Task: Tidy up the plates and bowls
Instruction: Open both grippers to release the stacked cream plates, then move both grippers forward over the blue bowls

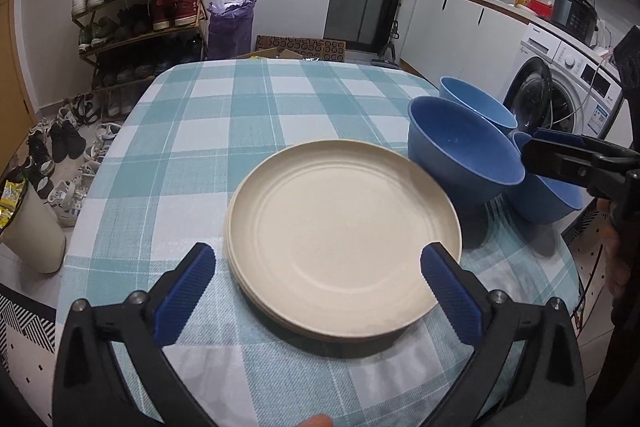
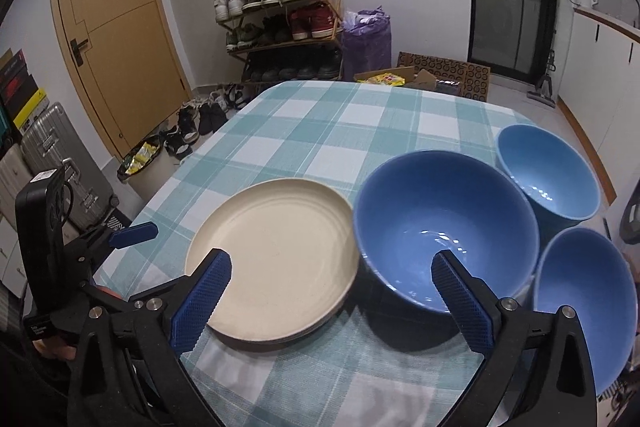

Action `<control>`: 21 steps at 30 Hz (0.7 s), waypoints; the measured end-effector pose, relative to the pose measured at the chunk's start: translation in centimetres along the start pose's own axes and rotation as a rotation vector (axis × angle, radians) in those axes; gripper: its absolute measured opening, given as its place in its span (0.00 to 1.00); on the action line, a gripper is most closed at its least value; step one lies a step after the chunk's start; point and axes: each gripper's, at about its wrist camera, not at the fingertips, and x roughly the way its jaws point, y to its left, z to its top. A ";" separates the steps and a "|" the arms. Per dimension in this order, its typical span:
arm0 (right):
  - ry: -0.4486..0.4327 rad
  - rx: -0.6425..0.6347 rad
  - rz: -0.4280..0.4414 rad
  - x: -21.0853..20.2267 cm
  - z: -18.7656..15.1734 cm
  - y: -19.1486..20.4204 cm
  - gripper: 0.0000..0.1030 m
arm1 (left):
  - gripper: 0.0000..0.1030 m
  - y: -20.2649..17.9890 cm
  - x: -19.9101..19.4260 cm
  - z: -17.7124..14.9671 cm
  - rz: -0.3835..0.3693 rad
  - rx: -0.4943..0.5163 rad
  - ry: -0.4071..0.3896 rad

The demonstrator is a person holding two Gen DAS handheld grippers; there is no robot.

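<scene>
Both claws spread and empty above the worktop, plates and bowls in front of me.

My left claw (image 1: 318, 277) is spread wide and holds nothing; its fingers stand on each side of the near rim of the cream plates (image 1: 344, 241), a low stack that lies flat, round, with faint rings on the top one. My right claw (image 2: 330, 287) is also spread and empty, above the gap between the stack and the large blue bowl (image 2: 446, 227). This bowl stands upright, mouth up, just beside the plates. Two smaller blue bowls, the far bowl (image 2: 548, 173) and the near bowl (image 2: 586, 303), stand upright to its right, close to the right edge of the worktop (image 2: 320, 123). The far and left parts of the checked cloth are free.
</scene>
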 end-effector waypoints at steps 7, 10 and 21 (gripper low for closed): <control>-0.039 0.036 -0.034 -2.6 0.9 -2.7 0.99 | 1.00 -1.9 0.7 2.8 -0.006 0.021 -0.015; -0.057 0.049 -0.043 -3.8 1.3 -3.8 0.99 | 1.00 -2.7 0.7 4.3 -0.019 0.024 -0.026; -0.100 0.063 -0.080 -7.1 2.2 -7.5 0.99 | 1.00 -6.7 0.8 8.1 -0.029 0.058 -0.069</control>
